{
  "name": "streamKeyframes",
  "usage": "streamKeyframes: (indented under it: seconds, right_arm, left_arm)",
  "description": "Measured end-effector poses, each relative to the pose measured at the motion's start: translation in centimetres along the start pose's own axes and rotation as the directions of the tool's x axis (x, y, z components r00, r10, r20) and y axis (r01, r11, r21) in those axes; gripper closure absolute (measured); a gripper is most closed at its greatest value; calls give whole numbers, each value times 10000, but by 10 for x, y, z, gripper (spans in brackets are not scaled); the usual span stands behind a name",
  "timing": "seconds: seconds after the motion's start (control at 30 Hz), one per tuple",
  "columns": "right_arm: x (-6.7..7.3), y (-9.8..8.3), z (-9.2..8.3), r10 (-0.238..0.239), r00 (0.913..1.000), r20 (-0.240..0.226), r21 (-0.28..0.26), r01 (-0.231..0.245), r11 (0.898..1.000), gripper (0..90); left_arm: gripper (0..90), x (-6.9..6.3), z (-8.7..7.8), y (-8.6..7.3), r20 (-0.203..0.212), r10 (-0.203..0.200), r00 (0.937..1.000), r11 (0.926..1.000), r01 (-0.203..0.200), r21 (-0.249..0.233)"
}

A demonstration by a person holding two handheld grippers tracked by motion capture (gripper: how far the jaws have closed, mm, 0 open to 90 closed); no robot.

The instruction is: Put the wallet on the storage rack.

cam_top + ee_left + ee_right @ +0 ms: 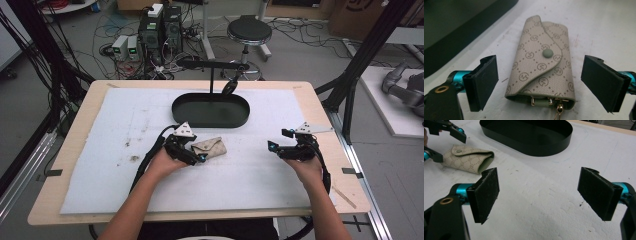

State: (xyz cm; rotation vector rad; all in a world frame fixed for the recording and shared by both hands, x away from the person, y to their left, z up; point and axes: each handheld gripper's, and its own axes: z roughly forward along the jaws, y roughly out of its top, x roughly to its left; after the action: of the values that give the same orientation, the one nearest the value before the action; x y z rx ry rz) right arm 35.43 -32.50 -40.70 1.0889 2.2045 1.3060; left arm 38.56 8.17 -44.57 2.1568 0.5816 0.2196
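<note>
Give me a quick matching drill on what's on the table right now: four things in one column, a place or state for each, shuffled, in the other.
Things:
1. key pouch
2. black oval tray
3. left gripper
4. right gripper

Places or states:
A. empty, at the far middle of the white mat
B. jaws open over bare mat
C. snapped shut, lying flat on the mat
D. jaws open on either side of the pouch, not touching it

Pairs: 1-C, 2-A, 3-D, 4-B

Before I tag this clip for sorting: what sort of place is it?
Probably a robotics lab or workshop: computer towers and loose cables on the floor, a black frame by the table, a stool.
</note>
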Motion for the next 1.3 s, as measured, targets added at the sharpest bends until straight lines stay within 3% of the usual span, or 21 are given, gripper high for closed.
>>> streamKeyframes:
  seconds: [0.1,0.3,0.4,0.53,0.7,0.8,1.07,1.3]
  right_arm:
    - [0,0,0,23,10000,-7,-11,-23,10000,180]
    - [0,-1,2,-64,10000,-34,74,64,10000,180]
    - [1,0,2,-91,10000,-39,78,92,9999,180]
    - [1,0,2,-50,10000,-23,70,50,10000,180]
    - [1,-1,2,-20,10000,-23,54,20,10000,180]
    - [1,-1,2,-34,10000,-35,59,34,10000,180]
    - [0,-1,1,-14,10000,-54,14,14,10000,180]
    - [1,-1,2,8,10000,-71,65,-8,10000,180]
  left_arm:
    - [143,-2,6,-3,-106,205,9997,9985,-199,509]
    - [147,-6,10,-2,-283,599,9978,9949,-573,829]
    - [149,-6,10,-2,-287,562,9980,9948,-535,863]
    - [178,-5,10,-2,-193,534,9984,9955,-517,799]
    - [305,-6,7,-3,-242,473,9986,9975,-460,542]
    - [336,-7,6,-2,-257,725,9970,9958,-709,572]
    - [362,-7,2,-1,-371,816,9960,9947,-791,655]
    - [364,-1,-12,5,-555,730,9958,9973,-726,101]
